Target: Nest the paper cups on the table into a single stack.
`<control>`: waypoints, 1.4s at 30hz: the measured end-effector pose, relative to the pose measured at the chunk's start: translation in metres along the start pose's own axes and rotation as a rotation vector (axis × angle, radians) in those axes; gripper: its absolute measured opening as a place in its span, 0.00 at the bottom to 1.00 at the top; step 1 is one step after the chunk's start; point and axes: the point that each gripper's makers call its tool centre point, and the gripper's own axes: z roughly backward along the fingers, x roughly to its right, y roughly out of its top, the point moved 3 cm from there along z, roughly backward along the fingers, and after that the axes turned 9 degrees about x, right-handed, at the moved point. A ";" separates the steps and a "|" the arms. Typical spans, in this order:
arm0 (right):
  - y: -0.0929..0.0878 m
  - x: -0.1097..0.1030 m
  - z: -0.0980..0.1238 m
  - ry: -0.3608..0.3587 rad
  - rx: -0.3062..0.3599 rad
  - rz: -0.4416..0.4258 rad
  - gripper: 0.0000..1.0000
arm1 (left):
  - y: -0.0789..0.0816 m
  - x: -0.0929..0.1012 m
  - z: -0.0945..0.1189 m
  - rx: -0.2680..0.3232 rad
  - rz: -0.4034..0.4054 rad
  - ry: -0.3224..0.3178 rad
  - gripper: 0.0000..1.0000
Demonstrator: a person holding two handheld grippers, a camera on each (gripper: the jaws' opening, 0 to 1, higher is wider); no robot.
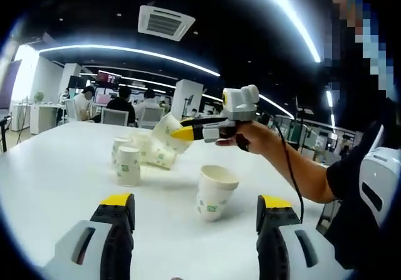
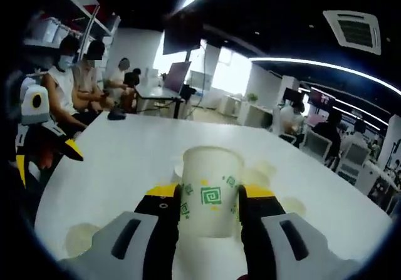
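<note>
The right gripper has its yellow-tipped fingers closed on the sides of a paper cup, mouth up, the green swirl print facing the camera. In the left gripper view that same gripper reaches in from the right, carried in a person's hand, with the held cup tilted and lifted above a cluster of cups standing on the white bench. The nearest cup of the cluster stands upright; the ones behind it overlap, and I cannot tell how many there are or whether some are already nested.

The left gripper hangs low over the bench with its fingers spread wide and nothing between them. One lone cup stands just ahead of it, leaning slightly, well apart from the cluster.

To my eye the step is seating the held cup into one below. It would go best by righting the cup first, centring its base over an open mouth, then lowering straight down and letting go only once it is seated. A skewed entry could topple the light neighbours. The free gripper could steady the receiving cup.
</note>
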 end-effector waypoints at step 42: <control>0.122 -0.037 0.124 0.324 0.667 -0.220 0.39 | 0.141 0.060 -0.060 0.319 0.025 -0.194 0.71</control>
